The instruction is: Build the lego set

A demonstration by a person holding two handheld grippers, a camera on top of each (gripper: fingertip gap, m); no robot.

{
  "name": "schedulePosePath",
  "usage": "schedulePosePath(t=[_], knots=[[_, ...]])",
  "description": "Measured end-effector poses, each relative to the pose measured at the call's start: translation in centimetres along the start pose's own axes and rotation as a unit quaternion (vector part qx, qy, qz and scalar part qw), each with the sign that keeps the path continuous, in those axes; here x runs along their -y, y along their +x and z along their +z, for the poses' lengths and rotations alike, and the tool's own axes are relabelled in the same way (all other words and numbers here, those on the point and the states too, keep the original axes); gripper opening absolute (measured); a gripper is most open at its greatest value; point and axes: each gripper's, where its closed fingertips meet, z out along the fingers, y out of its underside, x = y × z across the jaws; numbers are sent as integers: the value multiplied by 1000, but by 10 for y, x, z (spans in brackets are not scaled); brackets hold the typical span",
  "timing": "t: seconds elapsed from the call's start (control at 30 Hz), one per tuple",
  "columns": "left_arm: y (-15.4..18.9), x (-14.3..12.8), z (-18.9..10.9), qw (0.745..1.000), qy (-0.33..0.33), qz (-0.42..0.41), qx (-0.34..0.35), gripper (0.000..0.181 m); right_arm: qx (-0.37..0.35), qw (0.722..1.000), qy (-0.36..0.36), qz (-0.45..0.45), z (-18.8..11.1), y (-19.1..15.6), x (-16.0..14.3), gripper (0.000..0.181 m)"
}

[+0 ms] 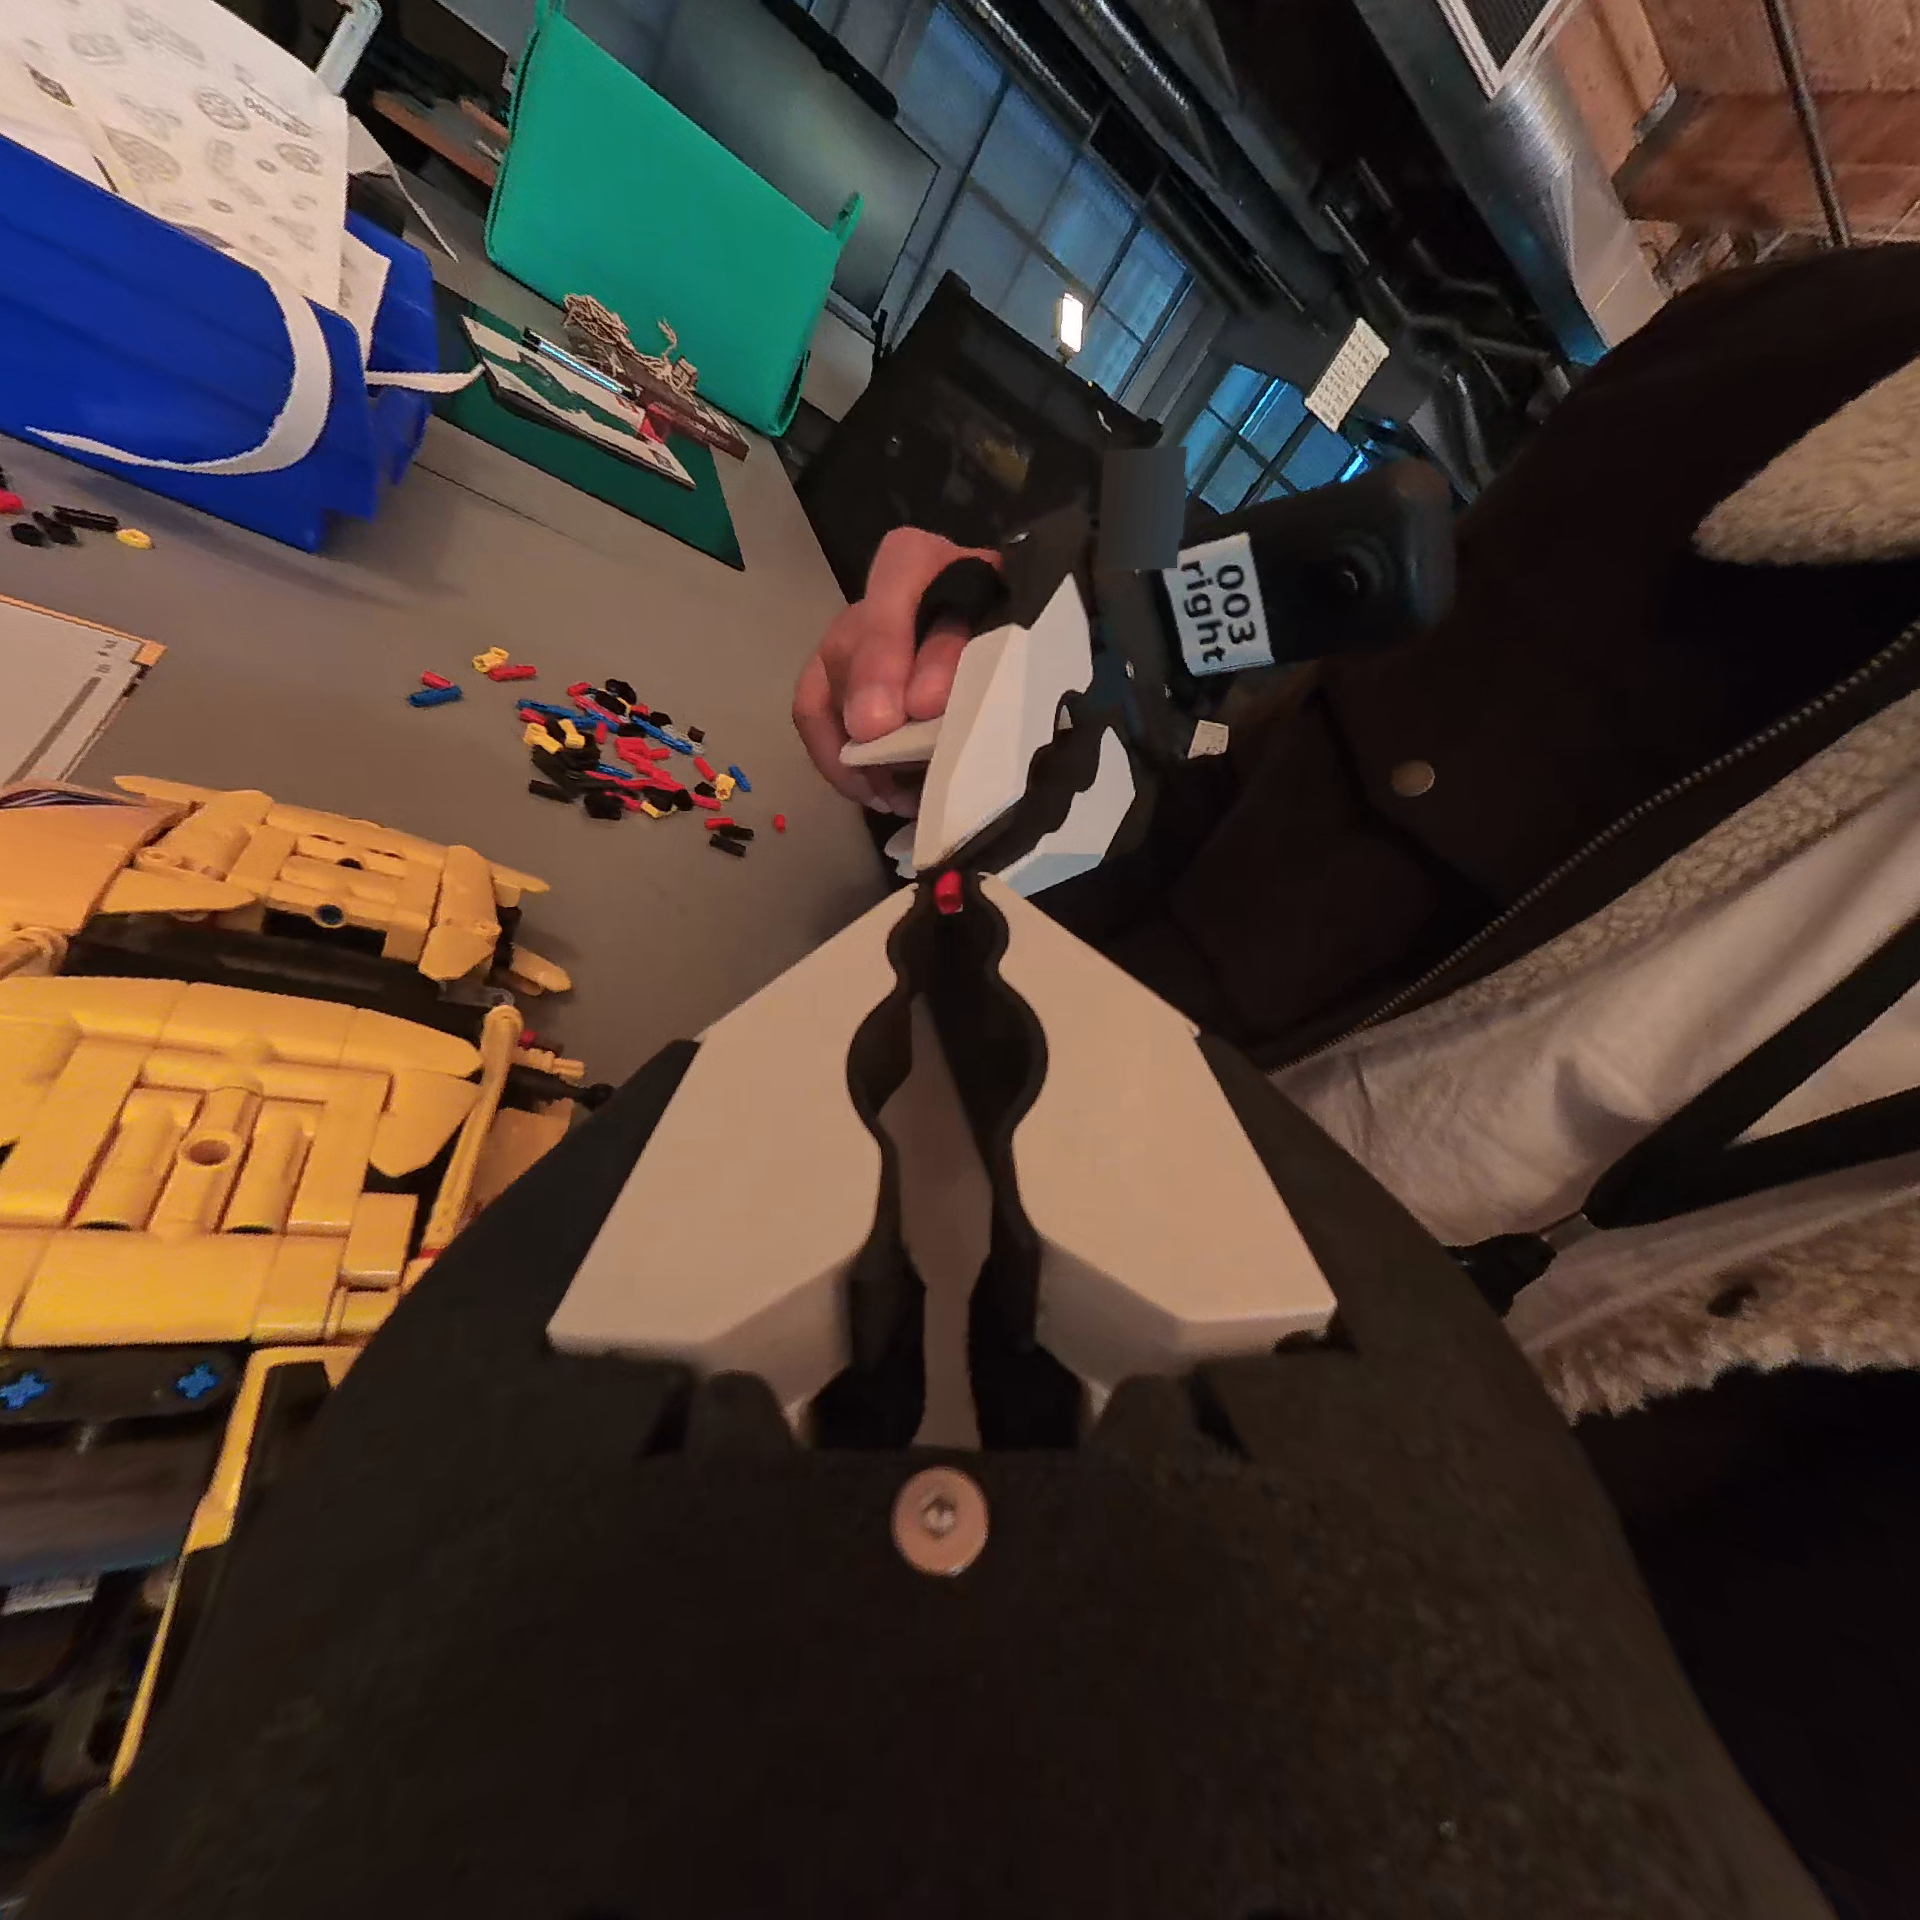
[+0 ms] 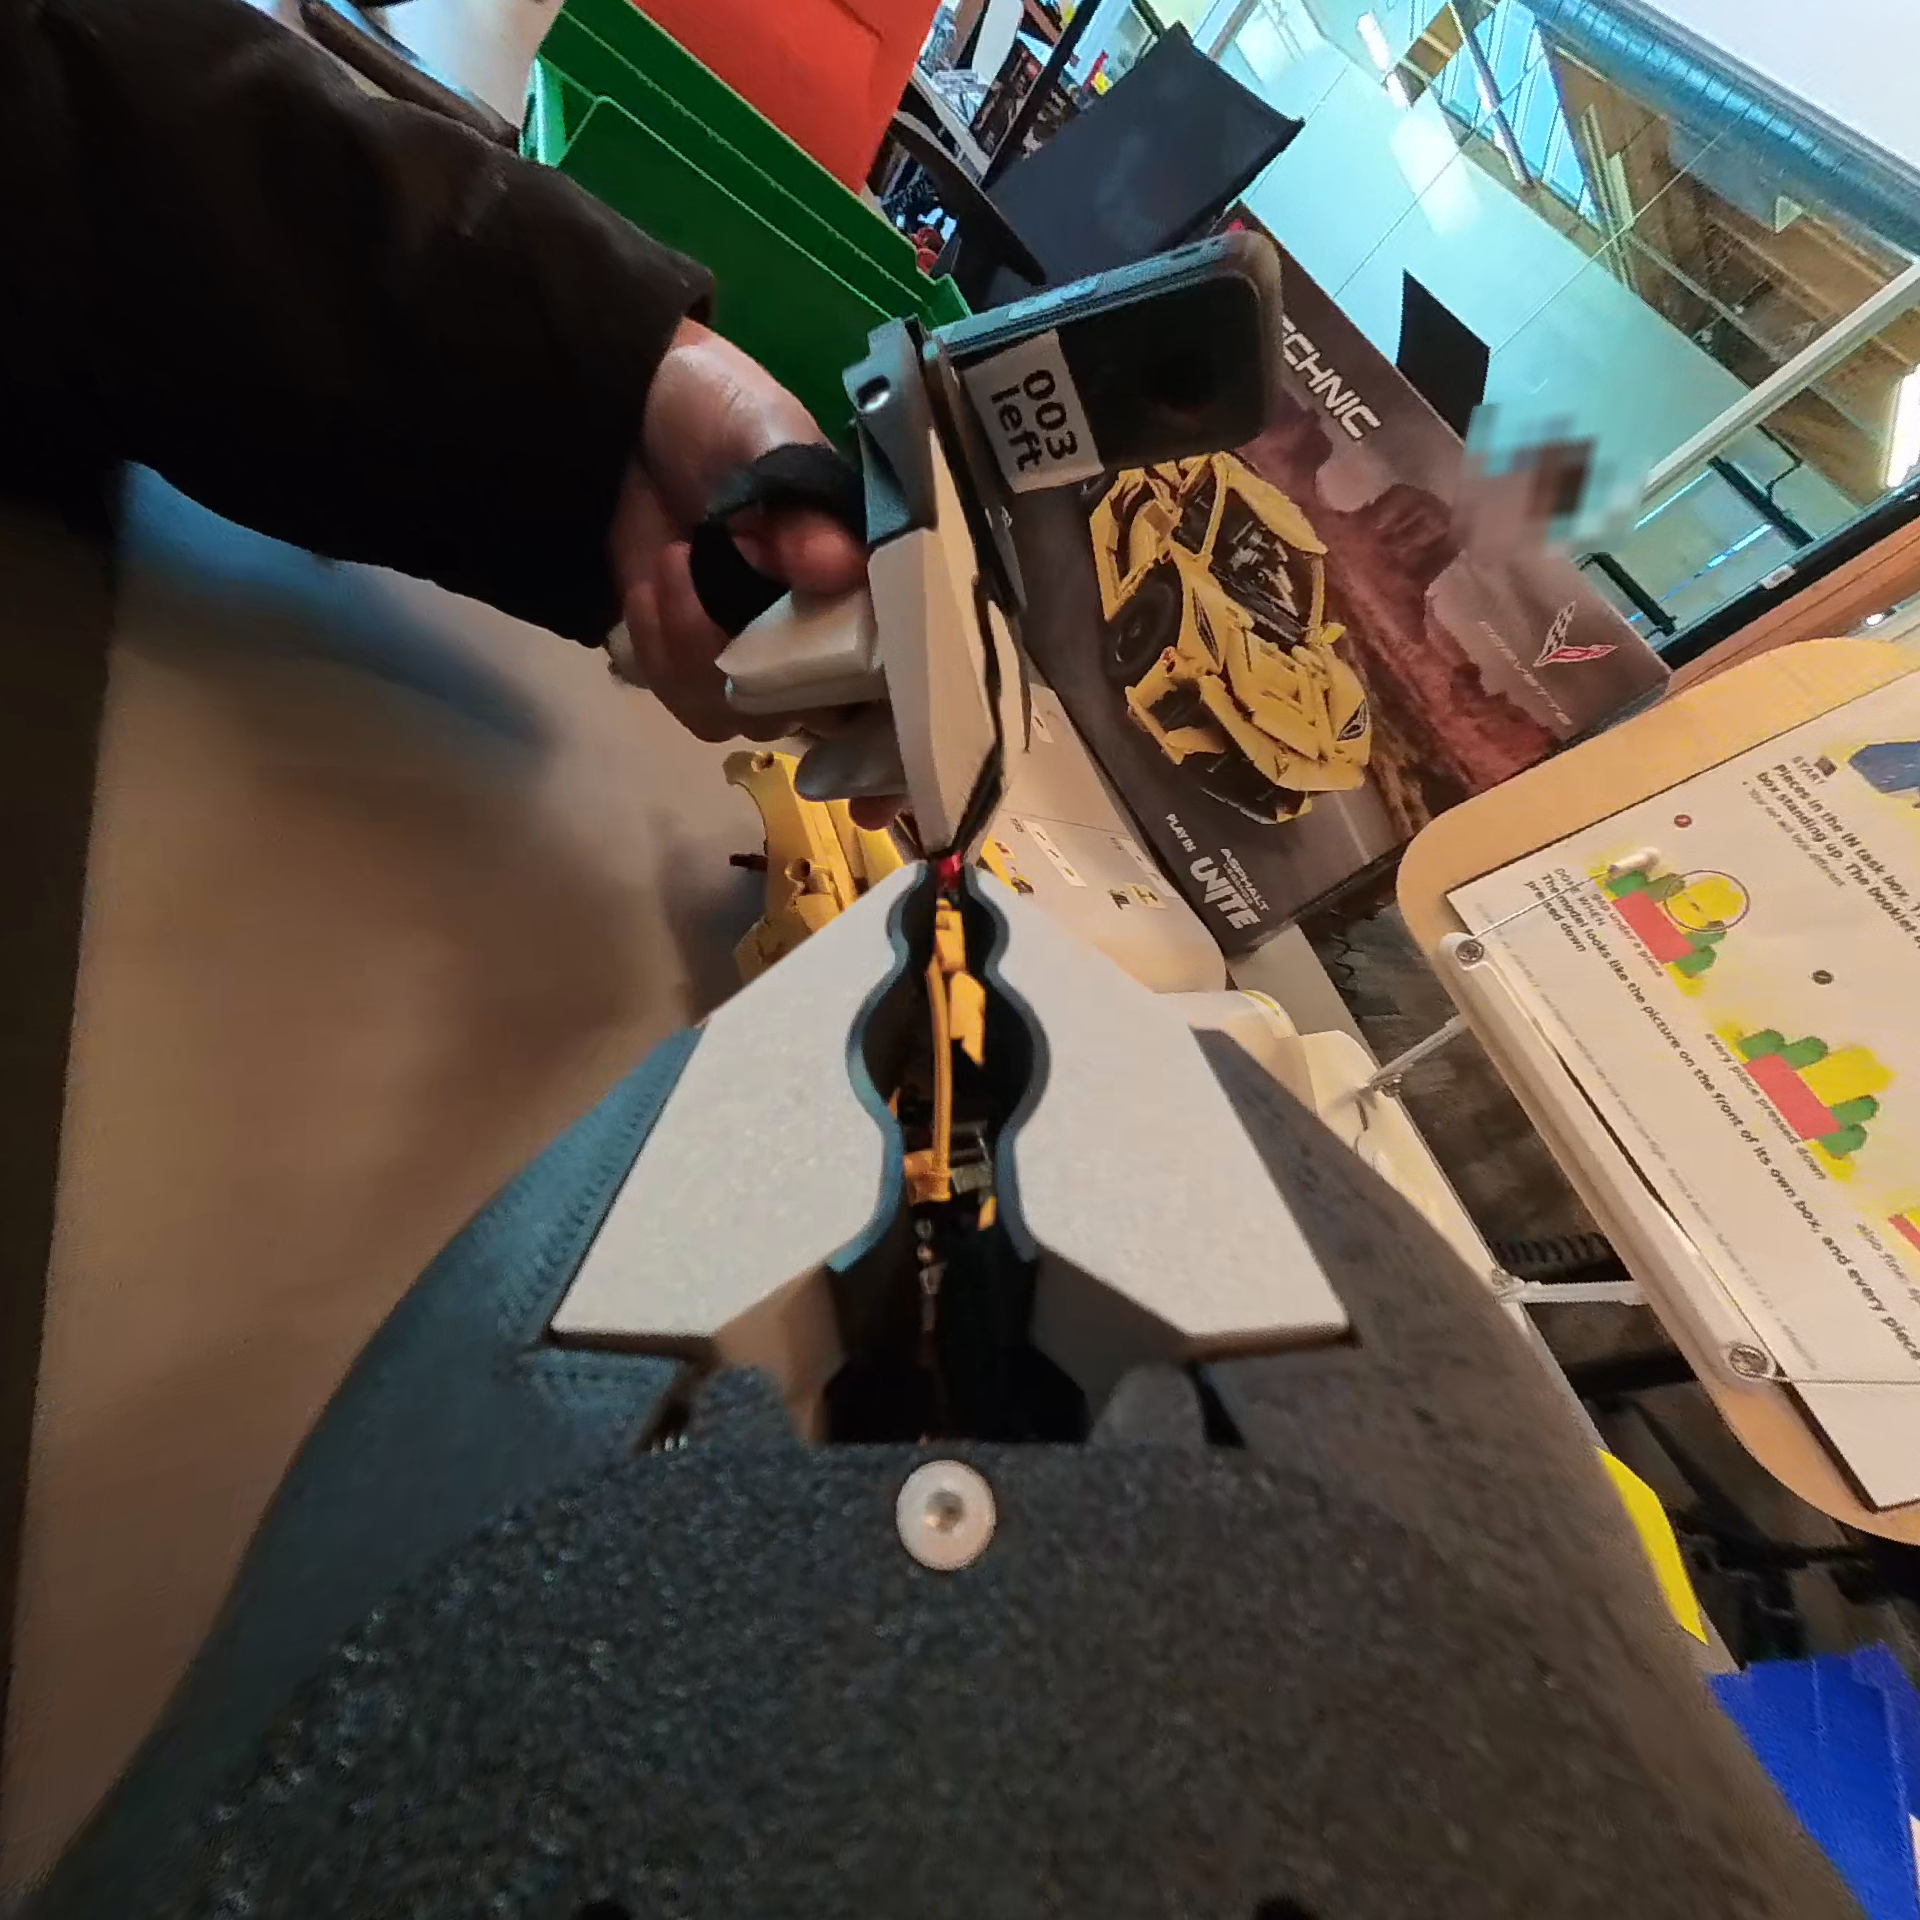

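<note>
My left gripper (image 1: 943,896) is shut on a small red lego piece (image 1: 945,891) at its tips, held in the air over the table's edge. My right gripper (image 2: 942,885) meets it tip to tip, its jaws nearly closed on a small dark piece that is hard to make out. The red piece (image 2: 943,864) shows where the two grippers touch. The right gripper (image 1: 940,857) comes in from above in the left wrist view. The partly built yellow car (image 1: 208,1091) lies on the table to the left and also shows behind the tips in the right wrist view (image 2: 800,883).
A pile of small red, blue, black and yellow pieces (image 1: 623,748) lies on the grey table. Blue bins (image 1: 187,343) and a green board (image 1: 644,218) stand behind. The set's box (image 2: 1299,644) and a wooden board with an instruction sheet (image 2: 1714,1039) stand at the right. My left and right fingertips are right by each other.
</note>
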Motion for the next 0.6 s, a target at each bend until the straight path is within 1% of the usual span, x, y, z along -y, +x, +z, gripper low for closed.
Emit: schedulePosePath(t=[0.13, 0.2, 0.27, 0.3, 0.33, 0.4, 0.43, 0.5, 0.6], knots=[[-6, 1, 3, 1000, 1, -20, 10, 4, -11, 1000, -12, 9, -1, 2, -6, 2], [-5, 0, 4, 1000, -4, -29, 9, 4, -4, 999, 5, 37, -3, 1, -5, 3], [-6, -11, 4, 999, -39, -8, 25, 3, 46, 994, 14, 102, -3, -10, -11, 3], [-7, -19, 4, 997, -64, 5, 34, 4, 84, 987, 11, 136, -5, -18, -19, 3], [-7, -27, 2, 995, -86, 13, 38, 4, 135, 977, 9, 163, -9, -30, -27, 8], [-4, -38, -2, 992, -118, 17, 35, 4, 241, 949, -15, 202, -16, -57, -50, 34], [-4, -43, -4, 990, -131, 20, 38, 4, 275, 939, -39, 203, -18, -68, -65, 40], [-7, -49, -7, 988, -148, 20, 47, 4, 285, 942, -84, 158, -14, -73, -93, 34], [-9, -54, -9, 986, -159, 16, 51, 4, 315, 936, -97, 121, -8, -82, -101, 27]])
